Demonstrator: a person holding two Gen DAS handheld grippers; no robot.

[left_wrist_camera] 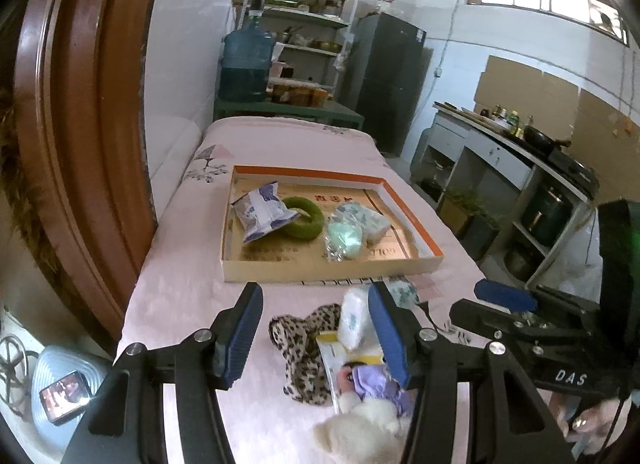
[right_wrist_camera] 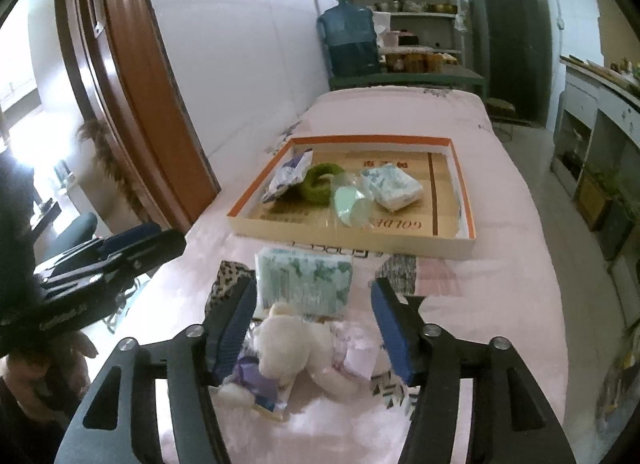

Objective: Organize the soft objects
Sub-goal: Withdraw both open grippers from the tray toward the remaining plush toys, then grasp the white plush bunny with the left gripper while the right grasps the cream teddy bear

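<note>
Left gripper (left_wrist_camera: 316, 328): I hold it released, pads apart and pressing on nothing; it hangs over the leopard-print cloth (left_wrist_camera: 304, 348) at the near edge of the pink cover (left_wrist_camera: 188, 296), low enough that I could drop onto that piece, by my reckoning.
Right gripper (right_wrist_camera: 314, 326): spread wide as well, grasping nothing; the white plush toy (right_wrist_camera: 296, 344) lies on the cover between its blue pads without either pad touching it, as far as I can tell. I judge this is my lining-up for the next pick.
Box (right_wrist_camera: 466, 184): shallow cardboard tray with an orange rim, set in the middle of the cover beyond both claws, so each item needs only a short carry forward.
Already in the box: a crinkled white-and-blue pouch (left_wrist_camera: 262, 214) lapping onto a green ring (left_wrist_camera: 306, 218) toward the left wall, a pale green packet (left_wrist_camera: 346, 238) and a patterned tissue pack (left_wrist_camera: 370, 220) touching it near the centre. The right part of the floor is bare, which I read as room for the rest.
Still outside: a second tissue pack (right_wrist_camera: 306, 282) just beside the box's near wall, the plush toy nearer me, a small white bundle (left_wrist_camera: 354, 318) by the leopard cloth, and a flat packet (left_wrist_camera: 334, 358) partly under the toy.
Progress: roughly half sorted, judging by what lies in and out.
Handling: all of it squashes, so I expect a firm squeeze is needed to keep the plush from slipping.
</note>
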